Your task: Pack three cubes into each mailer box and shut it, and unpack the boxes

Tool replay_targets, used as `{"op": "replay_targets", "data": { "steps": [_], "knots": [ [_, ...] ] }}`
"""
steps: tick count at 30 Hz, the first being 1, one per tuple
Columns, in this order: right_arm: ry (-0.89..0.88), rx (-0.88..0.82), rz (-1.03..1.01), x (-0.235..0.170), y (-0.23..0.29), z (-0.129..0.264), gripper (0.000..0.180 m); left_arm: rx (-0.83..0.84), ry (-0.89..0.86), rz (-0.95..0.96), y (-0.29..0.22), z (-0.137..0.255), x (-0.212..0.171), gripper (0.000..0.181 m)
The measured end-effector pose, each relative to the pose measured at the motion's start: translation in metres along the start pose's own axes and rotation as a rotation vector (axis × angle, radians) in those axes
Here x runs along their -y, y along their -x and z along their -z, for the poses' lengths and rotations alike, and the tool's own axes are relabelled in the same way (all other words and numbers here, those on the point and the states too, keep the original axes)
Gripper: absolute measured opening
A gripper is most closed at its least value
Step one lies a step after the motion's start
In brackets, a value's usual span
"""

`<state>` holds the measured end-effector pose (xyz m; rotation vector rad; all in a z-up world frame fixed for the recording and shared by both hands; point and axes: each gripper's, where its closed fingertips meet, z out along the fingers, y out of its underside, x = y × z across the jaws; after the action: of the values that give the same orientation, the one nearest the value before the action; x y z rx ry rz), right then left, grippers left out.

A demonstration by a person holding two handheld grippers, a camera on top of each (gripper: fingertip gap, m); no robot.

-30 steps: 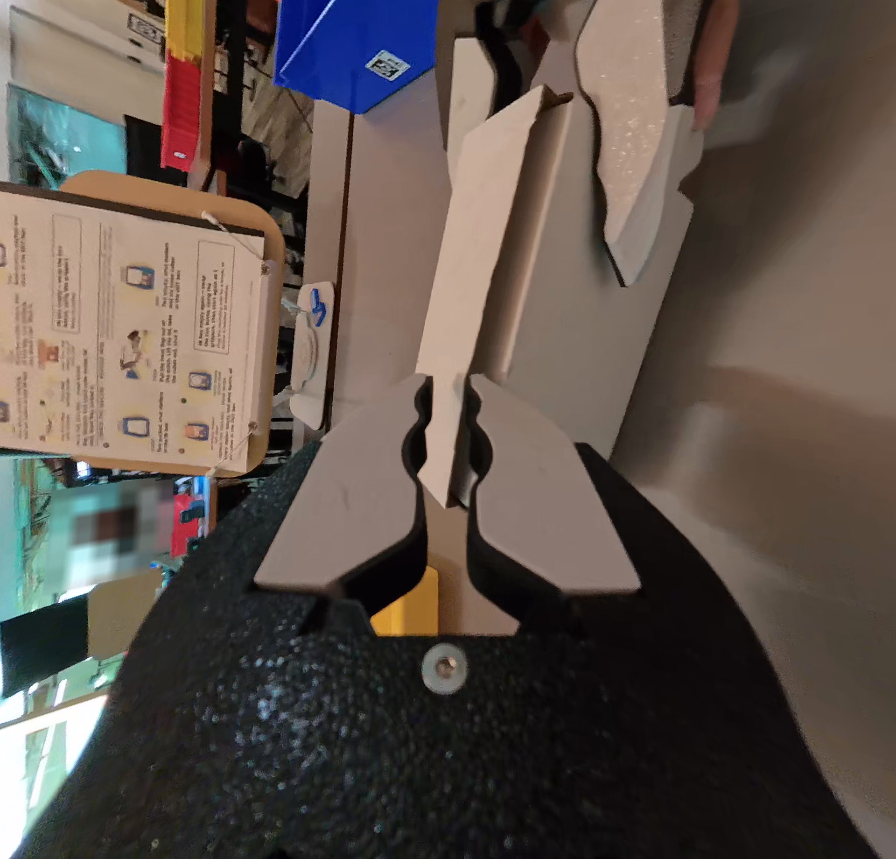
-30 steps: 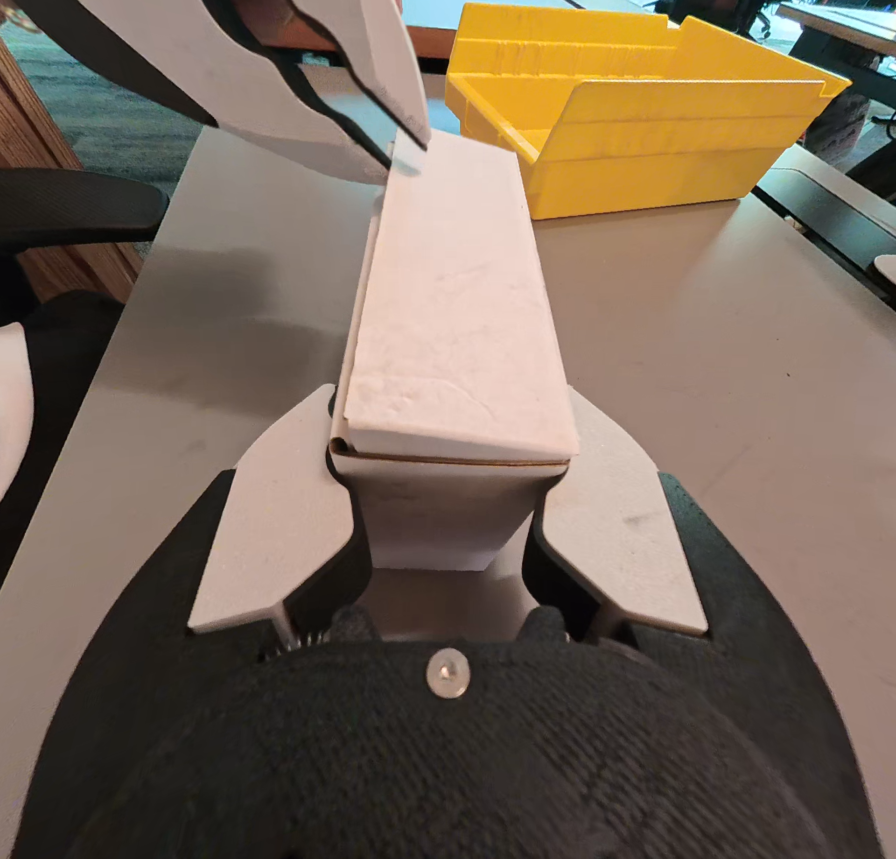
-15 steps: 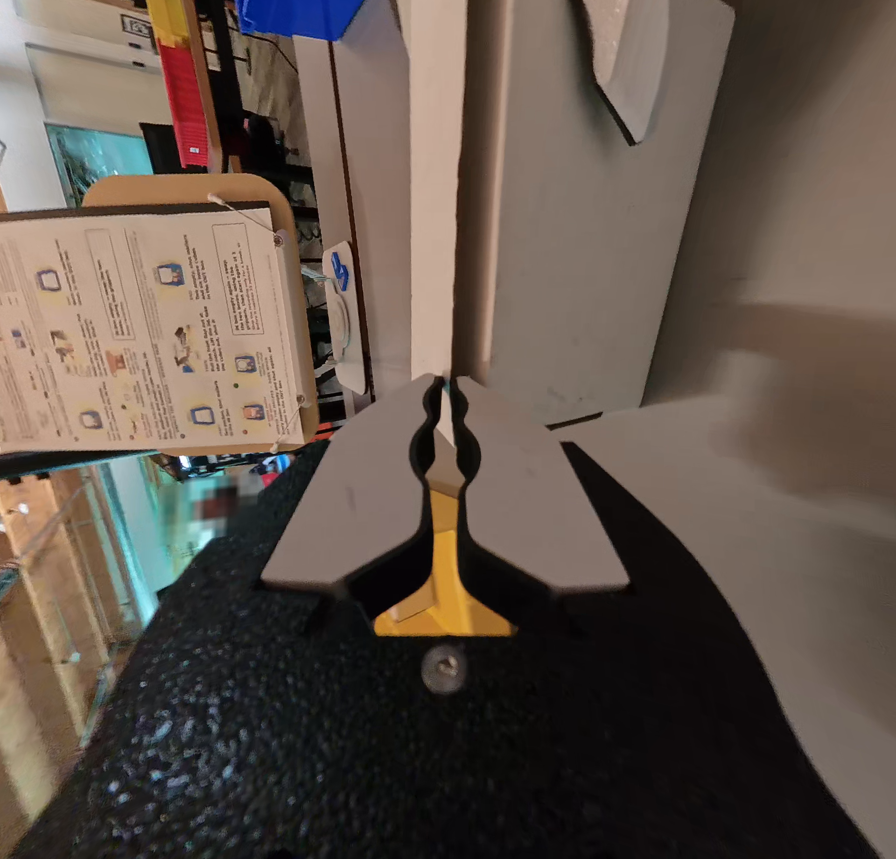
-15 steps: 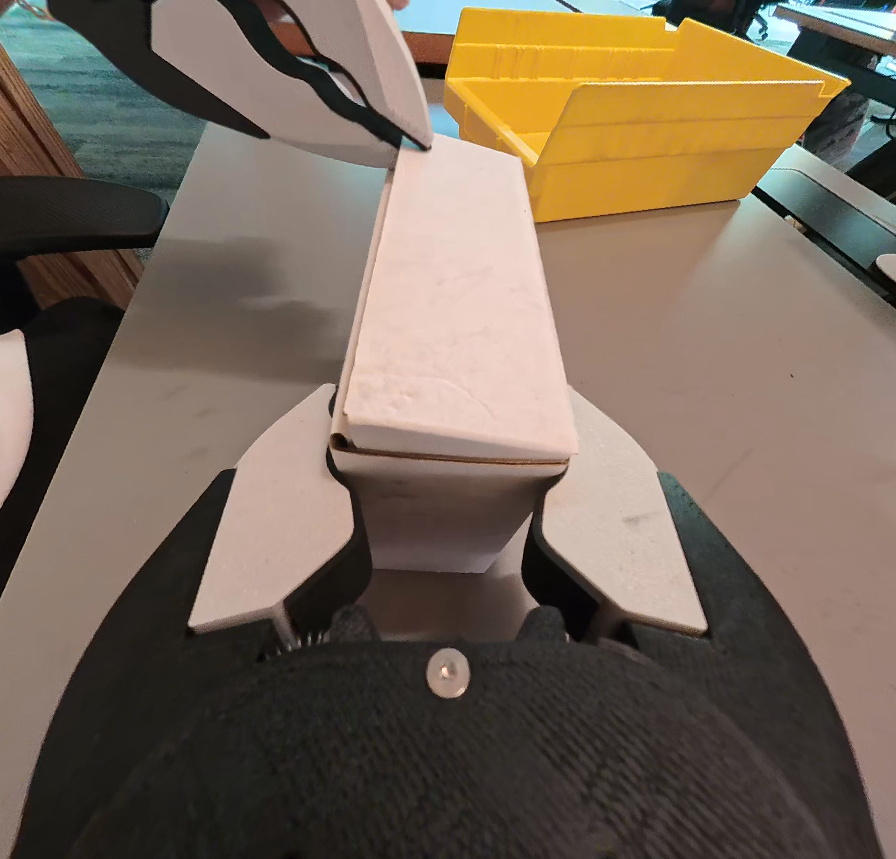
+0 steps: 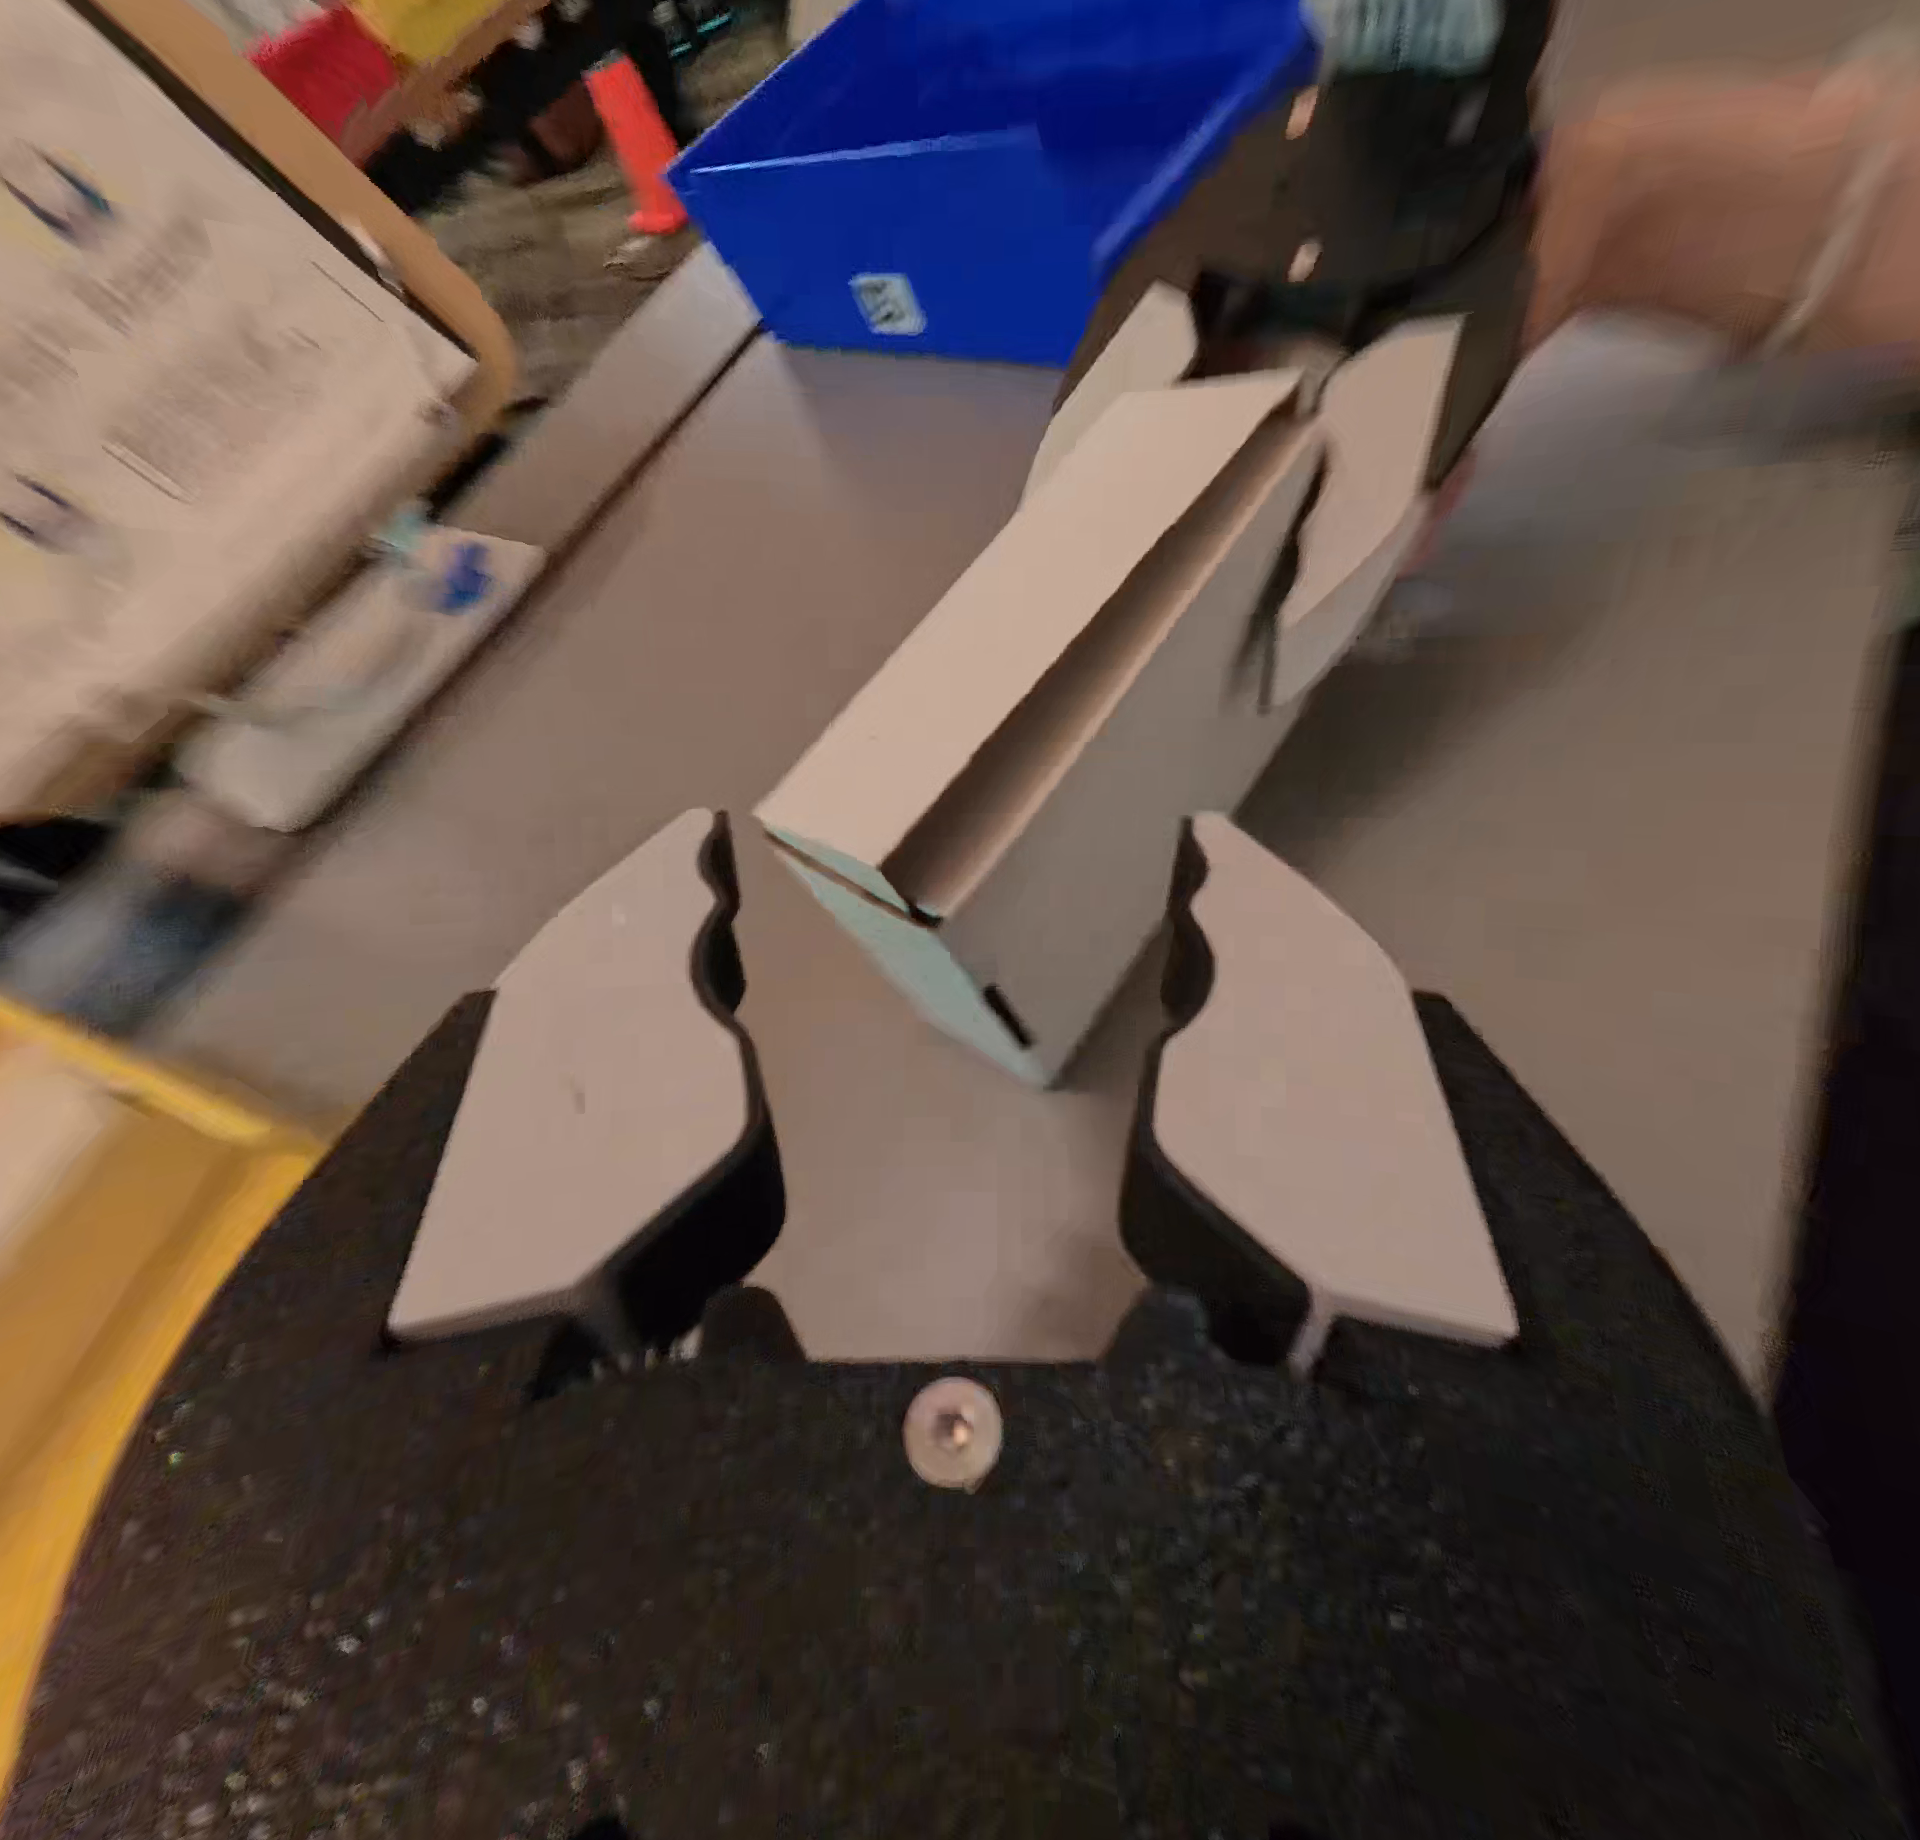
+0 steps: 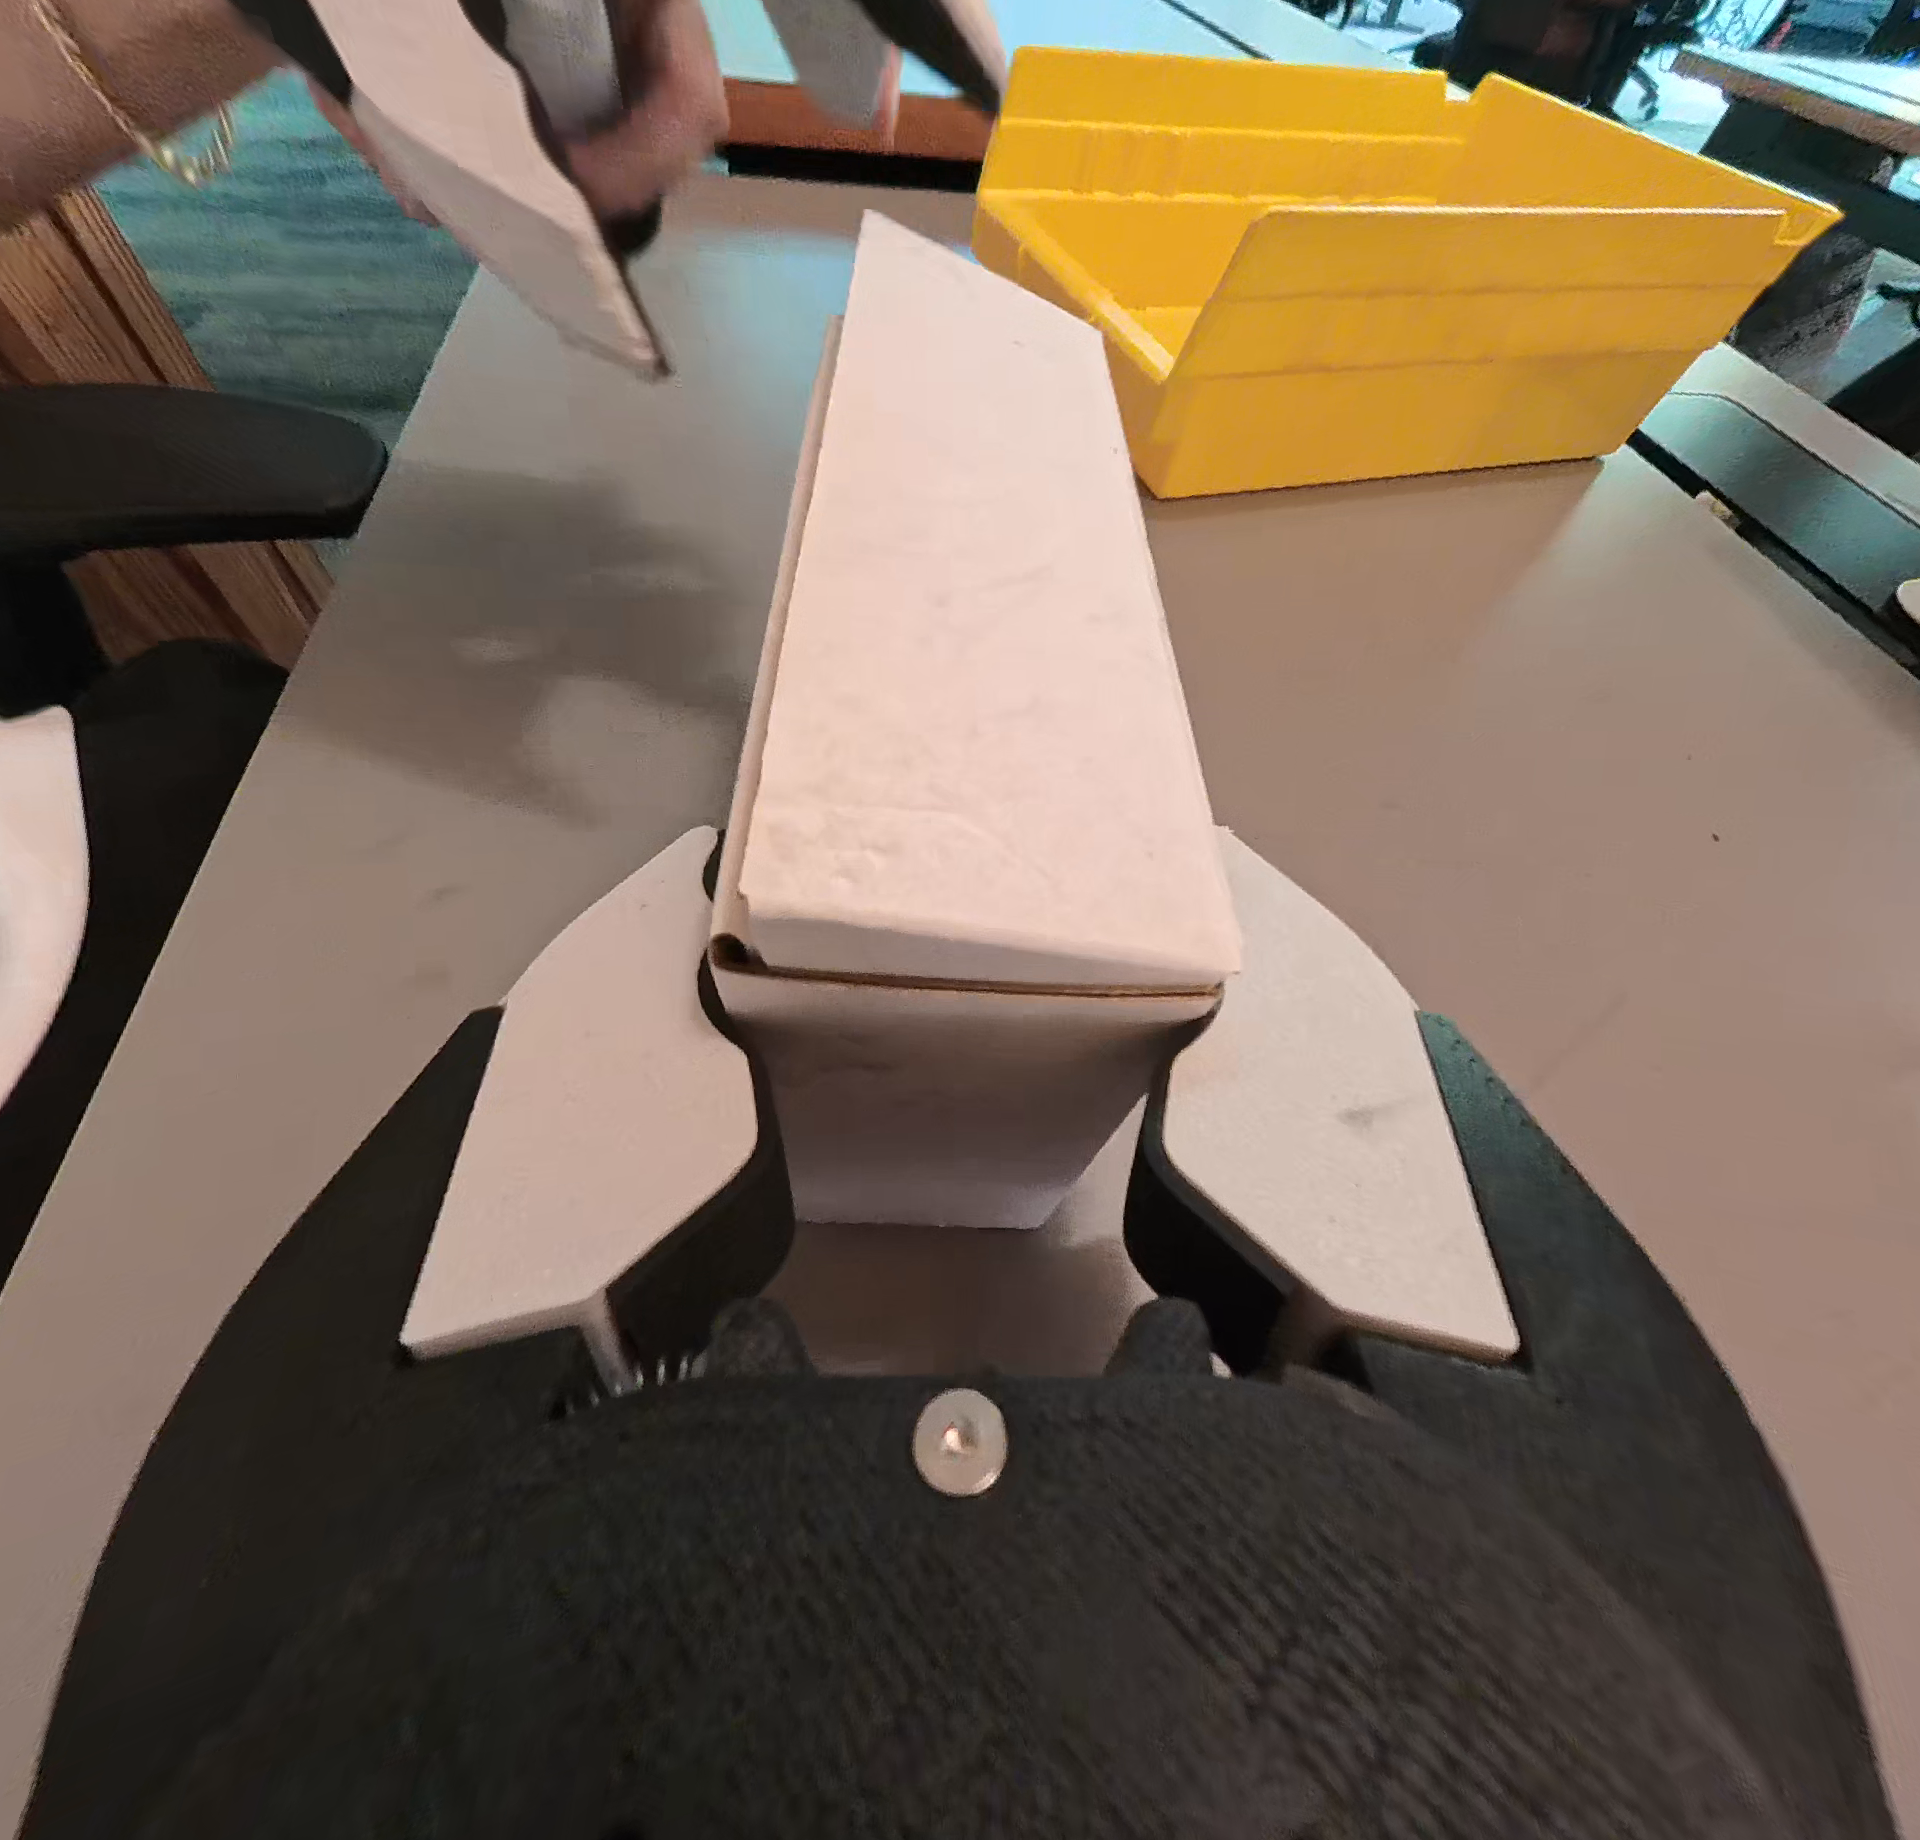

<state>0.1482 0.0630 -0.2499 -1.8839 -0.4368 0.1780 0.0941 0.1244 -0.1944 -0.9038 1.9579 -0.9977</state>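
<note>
The box (image 6: 977,647) lies lengthwise on the table (image 6: 1455,803), lid down but not fully seated: in the left wrist view a dark gap runs along the lid's long edge, and in the right wrist view the lid's far corner at 12 o'clock stands slightly proud. The right gripper (image 6: 961,969) clamps the box's near end, one finger against each side wall, and holds it steady. The left gripper (image 5: 956,917) has changed state: half a second ago its fingers were pinched shut on the lid edge; they are now spread wide and hold nothing, with the box's end between the tips and touching neither. In the right wrist view it hangs at 11 o'clock, clear of the box. Judgement: the lid fold is done and released, but a final press is probably needed to shut it. A yellow bin (image 6: 1403,273) stands at 1 o'clock, just beside the box; a blue bin (image 5: 987,190) stands beyond the opposite end.
</note>
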Motion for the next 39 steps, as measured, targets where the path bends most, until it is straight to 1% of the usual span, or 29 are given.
{"op": "replay_targets", "data": {
  "steps": [1,2,4,6,8,11,12,15,17,21,23,26,27,29,31,33,36,37,39],
  "knots": [
    [-0.014,0.009,-0.006,0.001,0.001,0.000,0.080,-0.068,-0.053,0.121,-0.002,0.000,-0.003,0.086],
    [-0.023,0.017,-0.009,0.001,0.002,0.000,0.080,-0.106,-0.097,0.200,-0.001,-0.001,-0.007,0.090],
    [-0.025,0.053,-0.008,0.001,0.007,0.000,0.079,-0.186,-0.109,0.265,-0.007,-0.009,-0.023,0.098],
    [-0.027,0.086,0.002,0.002,0.013,0.001,0.079,-0.227,-0.063,0.292,-0.013,-0.022,-0.039,0.099],
    [-0.026,0.093,0.000,0.002,0.015,0.001,0.079,-0.282,-0.042,0.279,-0.023,-0.033,-0.046,0.100],
    [-0.024,0.099,-0.005,0.002,0.017,0.000,0.079,-0.330,-0.043,0.234,-0.033,-0.045,-0.043,0.100],
    [-0.025,0.101,-0.007,0.002,0.017,0.000,0.079,-0.311,-0.037,0.213,-0.032,-0.051,-0.043,0.104],
    [-0.022,0.108,-0.008,0.002,0.018,0.000,0.079,-0.289,0.006,0.155,-0.033,-0.064,-0.046,0.105],
    [-0.021,0.103,-0.010,0.001,0.018,0.000,0.079,-0.235,0.005,0.102,-0.026,-0.067,-0.047,0.094],
    [-0.005,0.079,-0.015,0.000,0.016,0.000,0.080,-0.261,0.011,0.113,-0.026,-0.068,-0.049,0.092],
    [0.043,0.029,0.014,-0.003,0.012,0.000,0.082,-0.257,0.012,0.115,-0.025,-0.069,-0.049,0.091],
    [0.153,-0.120,0.113,-0.005,0.002,0.012,0.097,-0.253,0.013,0.127,-0.024,-0.069,-0.049,0.090],
    [0.165,-0.162,0.147,0.000,0.001,0.020,0.097,-0.249,0.013,0.129,-0.023,-0.069,-0.049,0.090],
    [0.123,-0.241,0.212,0.023,0.002,0.036,0.091,-0.247,0.011,0.127,-0.023,-0.069,-0.049,0.090],
    [0.063,-0.338,0.284,0.049,0.002,0.050,0.077,-0.249,0.011,0.129,-0.023,-0.069,-0.049,0.090],
    [0.066,-0.420,0.384,0.066,0.003,0.053,0.075,-0.252,0.011,0.131,-0.023,-0.069,-0.049,0.090],
    [0.199,-0.475,0.560,0.062,0.005,0.048,0.076,-0.250,0.010,0.130,-0.023,-0.069,-0.049,0.089],
    [0.237,-0.477,0.586,0.058,0.005,0.045,0.075,-0.248,0.010,0.128,-0.023,-0.069,-0.049,0.089],
    [0.257,-0.490,0.614,0.057,0.005,0.041,0.072,-0.245,0.008,0.125,-0.023,-0.069,-0.049,0.089]
  ]
}}
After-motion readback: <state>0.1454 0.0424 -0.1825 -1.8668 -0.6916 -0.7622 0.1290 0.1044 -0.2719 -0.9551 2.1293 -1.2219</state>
